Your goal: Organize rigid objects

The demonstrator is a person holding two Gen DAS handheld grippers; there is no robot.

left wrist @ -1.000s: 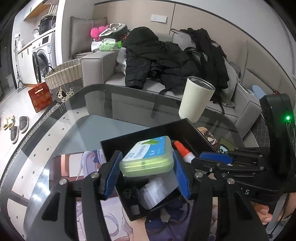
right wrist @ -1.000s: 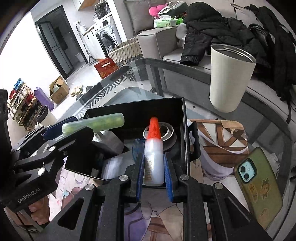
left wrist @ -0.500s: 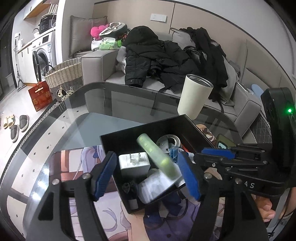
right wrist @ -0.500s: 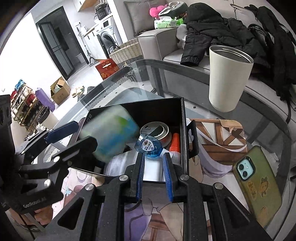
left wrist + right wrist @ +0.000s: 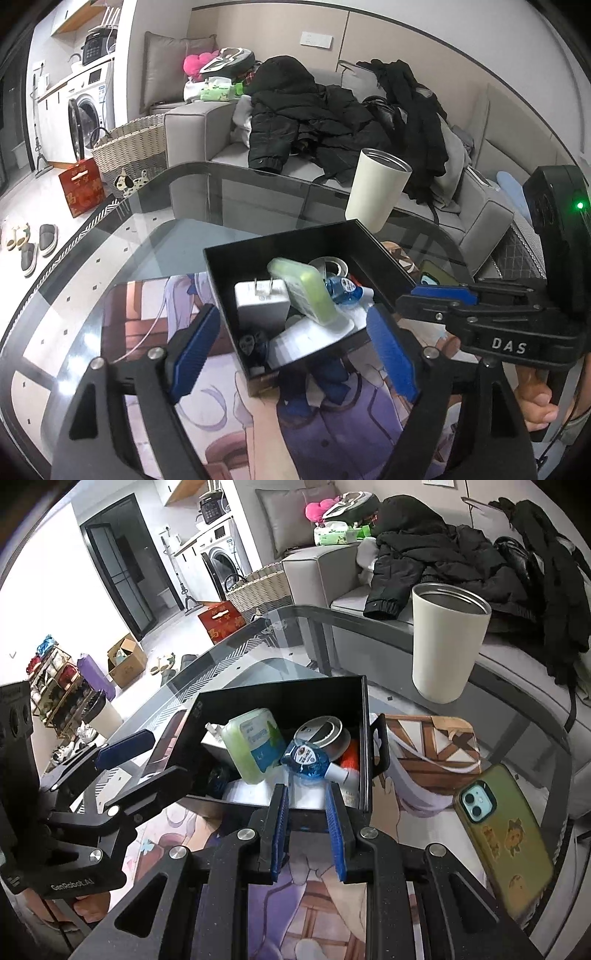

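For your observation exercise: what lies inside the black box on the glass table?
Inside the black box: a green case leaning on a white charger, a blue dispenser, a tape roll, an orange-capped bottle. Things beneath are covered.

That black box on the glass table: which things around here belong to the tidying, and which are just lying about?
Part of the job: box, green case, charger, tape roll, blue dispenser, glue bottle.

Lying about: cup, phone, jackets, basket, slippers.
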